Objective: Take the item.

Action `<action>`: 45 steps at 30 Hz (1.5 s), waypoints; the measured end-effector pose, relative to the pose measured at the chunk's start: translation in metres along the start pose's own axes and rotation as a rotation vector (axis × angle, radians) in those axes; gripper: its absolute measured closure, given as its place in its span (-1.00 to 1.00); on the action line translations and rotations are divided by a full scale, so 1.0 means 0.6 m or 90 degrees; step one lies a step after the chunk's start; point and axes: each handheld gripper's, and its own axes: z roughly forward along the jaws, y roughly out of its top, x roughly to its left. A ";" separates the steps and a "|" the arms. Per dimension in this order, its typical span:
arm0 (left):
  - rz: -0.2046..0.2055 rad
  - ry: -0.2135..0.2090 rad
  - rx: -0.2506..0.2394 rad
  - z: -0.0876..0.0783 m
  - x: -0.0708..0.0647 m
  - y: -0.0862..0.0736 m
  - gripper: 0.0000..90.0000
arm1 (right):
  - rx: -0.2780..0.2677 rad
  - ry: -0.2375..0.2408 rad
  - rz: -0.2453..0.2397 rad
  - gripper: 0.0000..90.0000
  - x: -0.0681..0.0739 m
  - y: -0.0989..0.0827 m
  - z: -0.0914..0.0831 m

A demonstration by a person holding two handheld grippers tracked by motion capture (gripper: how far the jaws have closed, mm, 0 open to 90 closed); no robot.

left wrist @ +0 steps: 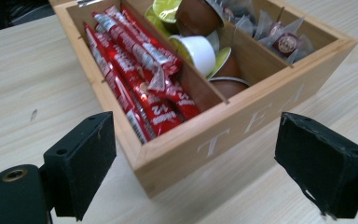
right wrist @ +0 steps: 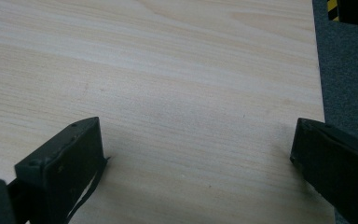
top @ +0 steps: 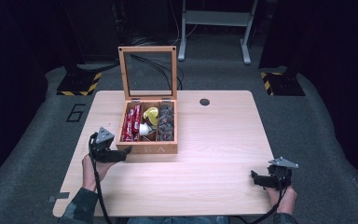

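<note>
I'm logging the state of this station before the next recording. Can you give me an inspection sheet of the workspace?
Surface: light wooden table, dry and bare apart from the box; round cable hole near the far edge.
Job's things: wooden tea box, lid standing open; red sachets in one compartment, capsules in the middle, clear wrapped bags in the third.
Clutter: nothing seen.
Grippers: left gripper open, jaws either side of the box's near corner; right gripper open over bare table.
Cables: one trails from each gripper; dark cables on the floor behind the box.
Surroundings: grey carpet, hazard-striped bases, white frame.
</note>
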 end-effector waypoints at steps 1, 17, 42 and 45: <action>0.001 0.001 0.001 0.002 -0.001 0.003 -0.73 | -0.001 -0.001 0.000 -0.95 0.000 0.000 0.000; 0.037 -0.036 0.008 0.051 -0.009 0.064 -0.73 | -0.004 0.001 -0.004 -0.91 -0.001 -0.001 -0.001; 0.028 -0.060 0.033 0.136 -0.004 0.127 -0.73 | -0.005 0.000 -0.003 -0.89 -0.001 -0.001 -0.001; 0.031 -0.059 0.042 0.150 -0.003 0.136 -0.69 | -0.005 0.001 -0.003 -0.88 -0.001 -0.001 -0.001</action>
